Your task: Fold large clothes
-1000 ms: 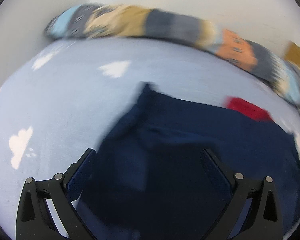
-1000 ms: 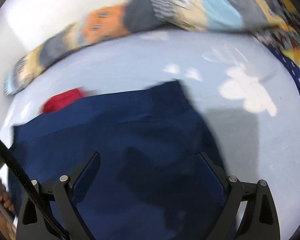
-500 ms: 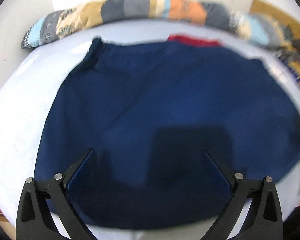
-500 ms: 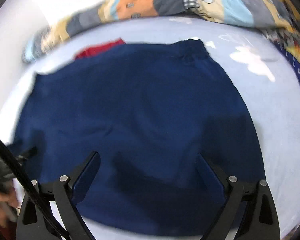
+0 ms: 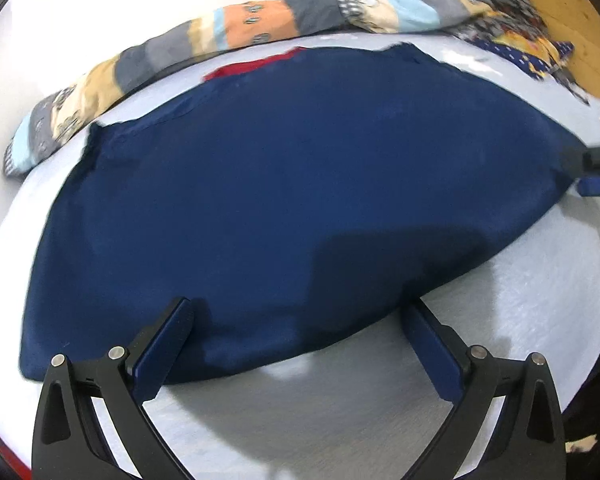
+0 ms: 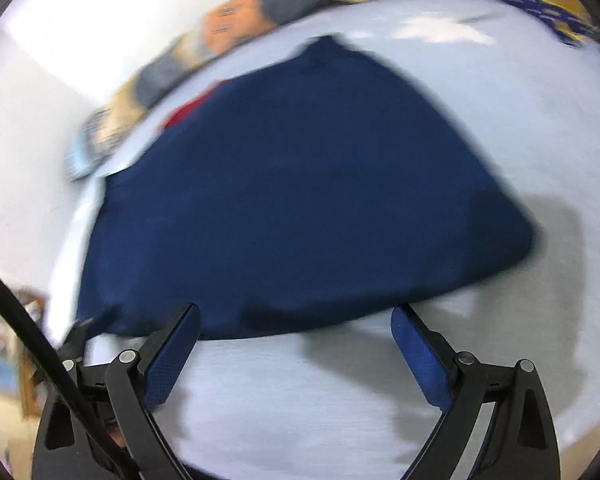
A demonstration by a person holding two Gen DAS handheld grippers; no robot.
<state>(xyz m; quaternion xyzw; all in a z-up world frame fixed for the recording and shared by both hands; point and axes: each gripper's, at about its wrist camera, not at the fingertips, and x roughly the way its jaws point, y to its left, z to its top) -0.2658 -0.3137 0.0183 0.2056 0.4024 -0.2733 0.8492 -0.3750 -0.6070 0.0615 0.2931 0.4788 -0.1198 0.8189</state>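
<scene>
A large navy blue garment [image 5: 292, 184] lies spread flat on the pale blue bed sheet [image 5: 340, 412]; it also shows in the right wrist view [image 6: 300, 208]. A red piece of cloth [image 5: 256, 65] peeks out at its far edge. My left gripper [image 5: 298, 344] is open and empty, just short of the garment's near hem. My right gripper [image 6: 296, 346] is open and empty, also just behind the near hem. The right gripper's fingertips [image 5: 596, 172] show at the garment's right corner in the left wrist view.
A long patchwork bolster [image 5: 228, 36] lies along the far edge of the bed against the white wall. A dark patterned quilt [image 5: 516, 36] sits at the far right, with a wooden board [image 5: 580, 24] behind it. The right wrist view is motion-blurred.
Both grippers have pulled back toward the near edge of the bed; the garment's near hem now lies in front of the fingers instead of under them. Both stayed open.
</scene>
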